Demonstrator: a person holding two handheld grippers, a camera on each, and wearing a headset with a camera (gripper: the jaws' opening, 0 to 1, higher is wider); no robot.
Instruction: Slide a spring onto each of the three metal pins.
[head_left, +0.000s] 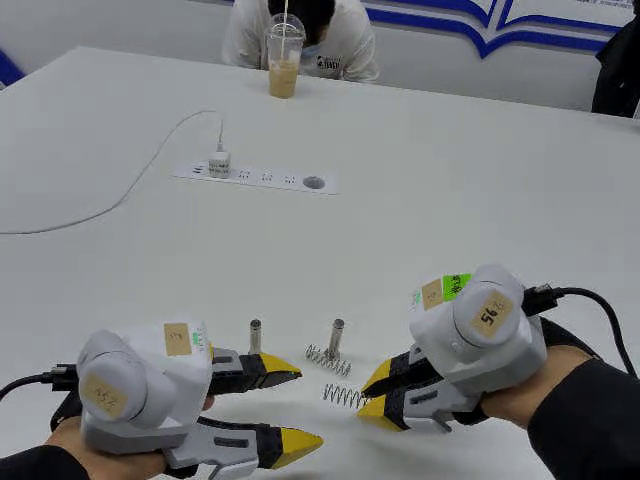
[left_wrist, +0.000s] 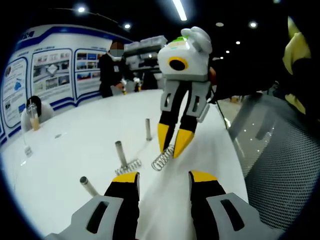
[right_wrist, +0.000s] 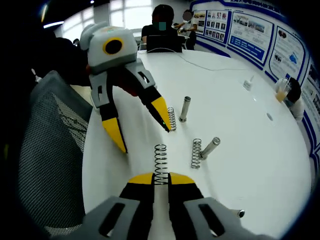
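Observation:
Two upright metal pins (head_left: 255, 335) (head_left: 335, 338) stand on the white table near its front edge. In the left gripper view there are three pins (left_wrist: 87, 186) (left_wrist: 120, 152) (left_wrist: 148, 128). One loose spring (head_left: 328, 360) lies at the foot of the middle pin. Another spring (right_wrist: 171, 119) lies by the farthest pin in the right gripper view. My right gripper (head_left: 369, 394) is shut on the end of a third spring (head_left: 345, 396), which lies flat on the table and points left. My left gripper (head_left: 300, 408) is open and holds nothing, with its upper jaw tip close to the left pin.
A white power strip (head_left: 255, 177) with a plugged-in adapter and cable lies mid-table. A plastic cup of iced drink (head_left: 284, 62) stands at the far edge before a seated person. A mesh chair (right_wrist: 55, 150) is beside the table.

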